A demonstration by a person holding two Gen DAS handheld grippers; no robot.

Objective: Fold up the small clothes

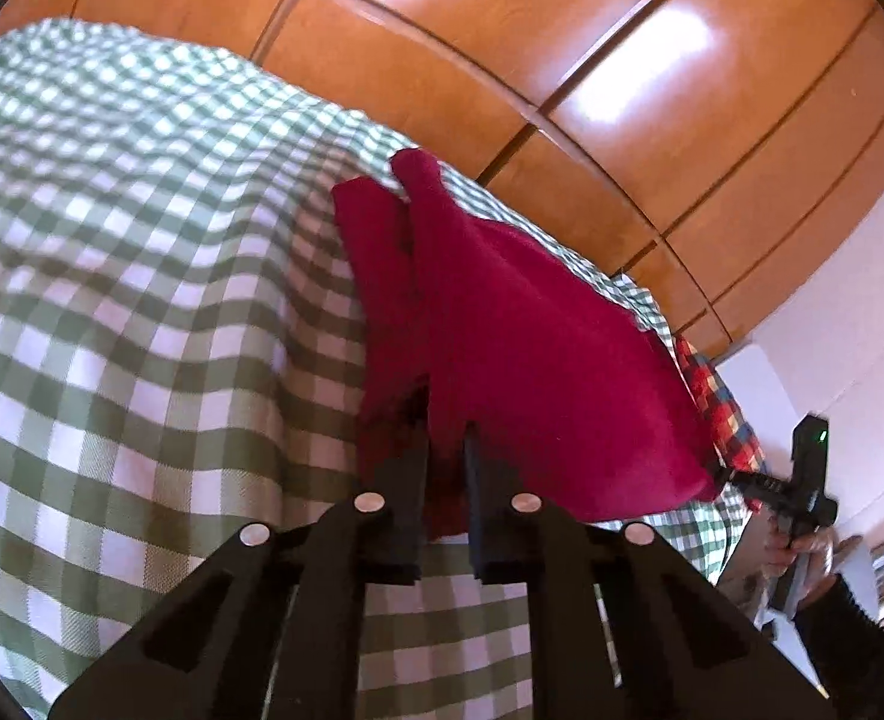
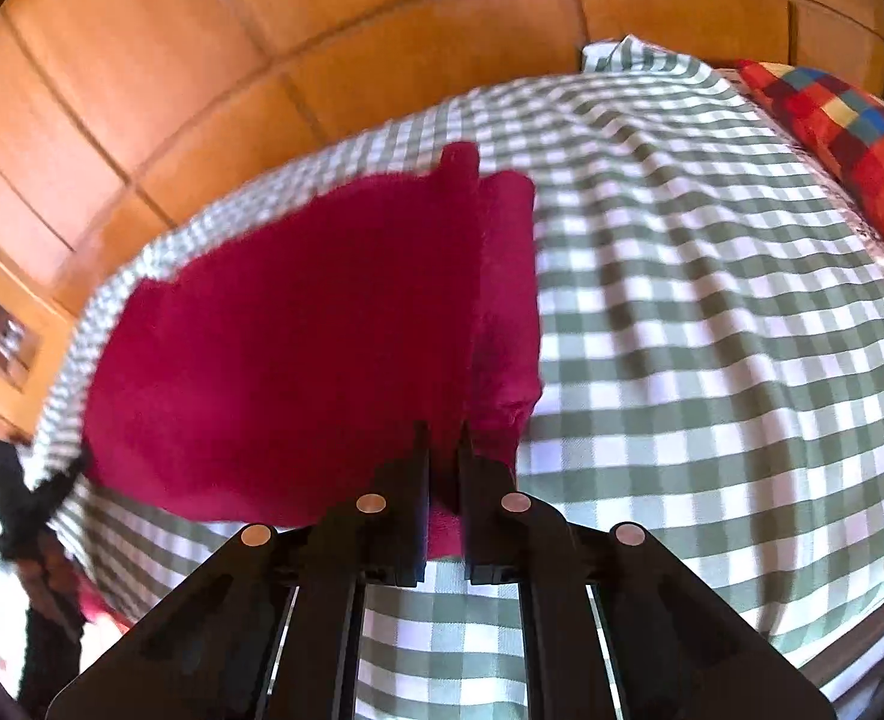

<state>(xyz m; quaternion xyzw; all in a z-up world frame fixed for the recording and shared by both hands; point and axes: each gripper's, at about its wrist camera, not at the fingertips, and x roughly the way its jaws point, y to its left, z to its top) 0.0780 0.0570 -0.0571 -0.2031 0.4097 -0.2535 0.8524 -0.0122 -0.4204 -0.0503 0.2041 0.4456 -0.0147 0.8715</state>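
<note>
**Red garment held at two edges above the checked bedcover**

The red garment [image 1: 520, 354] is raised off the green-and-white checked bedcover [image 1: 141, 312] and spread between the two grippers. Its far portion drapes down to the cover, where two narrow ends lie side by side. In the right wrist view the same garment [image 2: 297, 324] shows a broad panel on the left and a narrower folded strip to its right.

Left gripper [image 1: 446, 438]: jaws nearly closed, red fabric pinched between the fingers at the garment's near edge.

Right gripper [image 2: 443, 444]: jaws nearly closed, red fabric clamped between the fingers at the opposite near edge. In the left wrist view the right gripper [image 1: 724, 476] appears at the garment's right corner, with the person's right hand [image 1: 802, 546] on its handle.

A multicoloured checked cushion [image 2: 850, 138] lies at the bedcover's edge, well apart from the garment. Wooden panelled doors [image 1: 562, 48] stand behind the bed.
</note>
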